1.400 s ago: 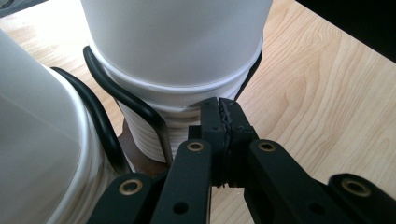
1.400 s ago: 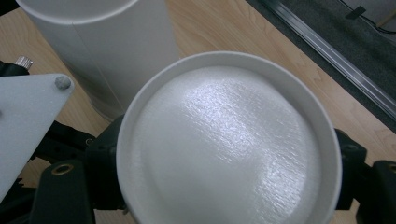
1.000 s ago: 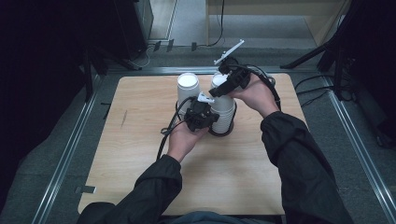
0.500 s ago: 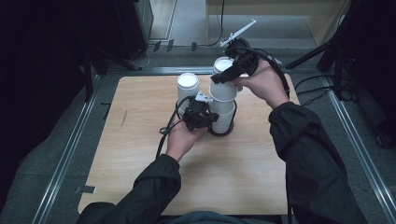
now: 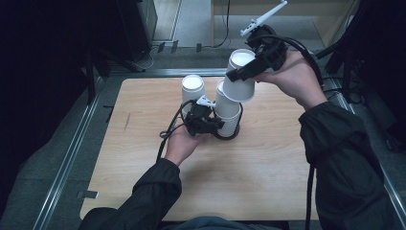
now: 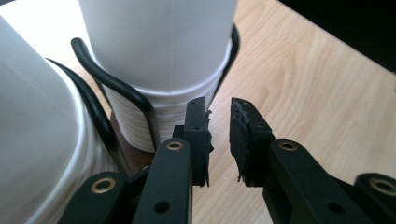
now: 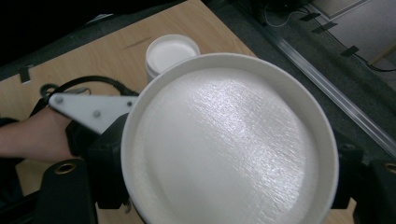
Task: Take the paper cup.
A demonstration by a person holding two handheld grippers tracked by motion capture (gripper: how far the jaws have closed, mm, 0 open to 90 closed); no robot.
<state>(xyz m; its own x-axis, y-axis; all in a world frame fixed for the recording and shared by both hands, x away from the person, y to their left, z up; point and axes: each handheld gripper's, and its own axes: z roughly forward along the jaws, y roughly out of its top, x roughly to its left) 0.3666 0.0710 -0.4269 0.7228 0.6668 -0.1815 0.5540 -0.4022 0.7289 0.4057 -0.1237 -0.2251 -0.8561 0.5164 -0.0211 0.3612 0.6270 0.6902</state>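
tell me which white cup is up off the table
The cup clamped in the right gripper, held above the stack in the wire holder; the separate cup stack stands on the table.

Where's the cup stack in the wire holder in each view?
High view: cup stack mid-table, in the wire holder.
Left gripper view: top centre, just past the jaws.
Right gripper view: hidden behind the held cup.
Shared landmark: wooden tabletop.
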